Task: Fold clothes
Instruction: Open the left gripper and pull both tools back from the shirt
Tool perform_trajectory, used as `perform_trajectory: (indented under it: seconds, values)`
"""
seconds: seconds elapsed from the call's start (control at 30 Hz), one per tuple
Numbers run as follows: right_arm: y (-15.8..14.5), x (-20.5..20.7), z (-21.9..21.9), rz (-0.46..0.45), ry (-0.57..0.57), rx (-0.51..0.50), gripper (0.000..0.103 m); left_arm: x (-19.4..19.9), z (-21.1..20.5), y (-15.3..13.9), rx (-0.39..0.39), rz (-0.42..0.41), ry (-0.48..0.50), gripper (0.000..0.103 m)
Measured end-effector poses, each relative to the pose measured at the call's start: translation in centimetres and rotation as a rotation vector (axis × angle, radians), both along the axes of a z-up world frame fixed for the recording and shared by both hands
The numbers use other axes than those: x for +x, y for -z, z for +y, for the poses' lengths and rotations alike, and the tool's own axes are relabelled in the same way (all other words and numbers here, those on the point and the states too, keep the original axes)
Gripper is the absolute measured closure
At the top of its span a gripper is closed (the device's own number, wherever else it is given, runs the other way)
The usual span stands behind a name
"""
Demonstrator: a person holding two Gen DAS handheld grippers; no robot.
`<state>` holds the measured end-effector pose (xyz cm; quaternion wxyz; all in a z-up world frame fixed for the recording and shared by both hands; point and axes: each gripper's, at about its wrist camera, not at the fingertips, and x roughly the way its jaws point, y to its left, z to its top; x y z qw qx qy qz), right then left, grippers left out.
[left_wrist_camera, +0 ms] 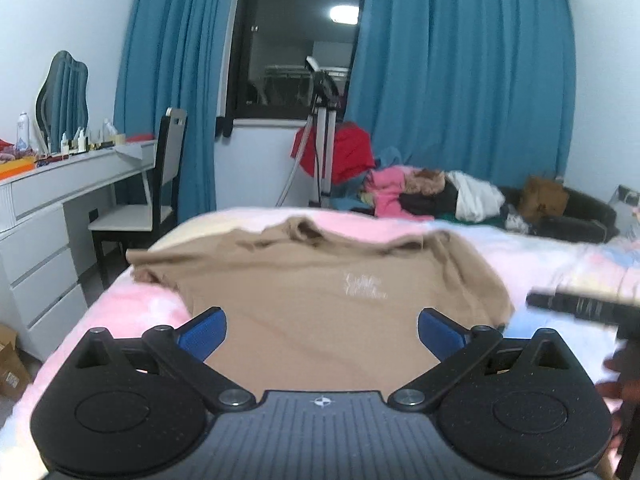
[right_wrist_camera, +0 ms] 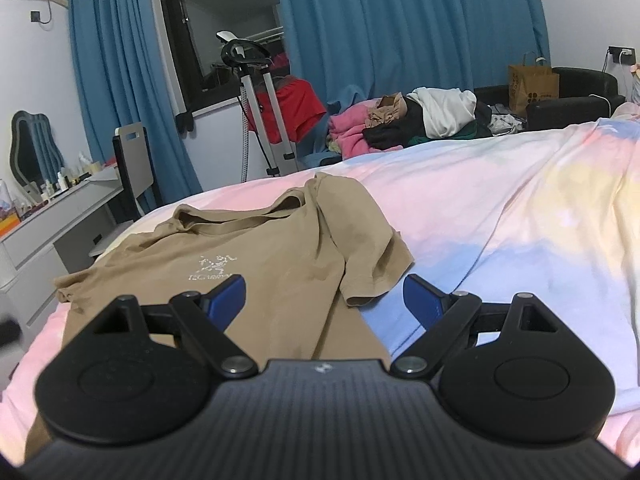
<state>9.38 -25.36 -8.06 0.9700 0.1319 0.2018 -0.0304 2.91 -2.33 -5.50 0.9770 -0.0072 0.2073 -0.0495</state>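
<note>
A tan T-shirt (left_wrist_camera: pixel 320 280) with a small white chest print lies spread on the pastel bed cover (left_wrist_camera: pixel 520 264), collar toward the far edge. My left gripper (left_wrist_camera: pixel 322 330) hovers over its near hem, blue pads wide apart, nothing between them. In the right wrist view the same T-shirt (right_wrist_camera: pixel 256 264) lies to the left, one short sleeve (right_wrist_camera: pixel 372 276) folded out to the right. My right gripper (right_wrist_camera: pixel 324 300) stands open above the shirt's right side, holding nothing. The right gripper's dark body (left_wrist_camera: pixel 580 306) and a hand show at the left view's right edge.
A heap of other clothes (right_wrist_camera: pixel 420 124) lies past the bed's far edge, beside a black armchair with a paper bag (right_wrist_camera: pixel 532 84). A tripod stand (left_wrist_camera: pixel 324 136) with a red garment stands by the window. A white dresser (left_wrist_camera: pixel 52 216) and chair (left_wrist_camera: pixel 136 208) flank the bed's left side.
</note>
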Motion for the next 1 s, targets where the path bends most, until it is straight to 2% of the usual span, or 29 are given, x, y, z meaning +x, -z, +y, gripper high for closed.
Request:
perform_trajectory:
  seconds: [0.17, 0.33, 0.37, 0.5, 0.67, 0.7, 0.77, 0.8, 0.9, 1.0]
  values:
    - [0.0, 0.9, -0.6, -0.005, 0.04, -0.013, 0.016, 1.1, 0.5, 2.2, 0.007, 0.015, -0.008, 0.0]
    - [1.3, 4.8, -3.2, 0.051, 0.043, 0.107, 0.017, 2.3, 0.3, 3.6, -0.001, 0.035, -0.001, 0.0]
    - [1.8, 5.6, -3.5, 0.064, 0.045, 0.116, 0.025, 2.5, 0.3, 3.9, 0.003, 0.039, 0.004, 0.0]
    - [3.9, 8.0, -4.3, 0.113, 0.065, 0.122, 0.033, 3.2, 0.3, 4.5, 0.007, 0.038, 0.003, 0.0]
    - [4.4, 7.9, -3.9, 0.089, 0.053, 0.106, 0.034, 3.9, 0.5, 4.6, -0.03, 0.038, 0.003, 0.0]
    - [4.3, 7.8, -3.7, 0.075, 0.049, 0.097, 0.03, 4.0, 0.4, 4.7, -0.029, 0.03, 0.002, 0.0]
    - [4.0, 7.2, -3.1, 0.025, 0.069, 0.041, 0.0, 4.2, 0.4, 4.7, -0.02, 0.01, -0.005, 0.0]
    - [3.9, 6.9, -2.7, -0.002, 0.072, 0.01, 0.0, 4.3, 0.4, 4.8, -0.017, 0.003, -0.008, 0.0]
    - [3.5, 6.9, -1.7, -0.009, 0.058, -0.072, 0.0, 4.3, 0.5, 4.8, -0.02, -0.021, -0.01, 0.0]
    - [3.1, 6.6, -1.4, -0.043, 0.048, -0.106, 0.0, 4.3, 0.5, 4.8, -0.014, -0.043, -0.008, 0.0]
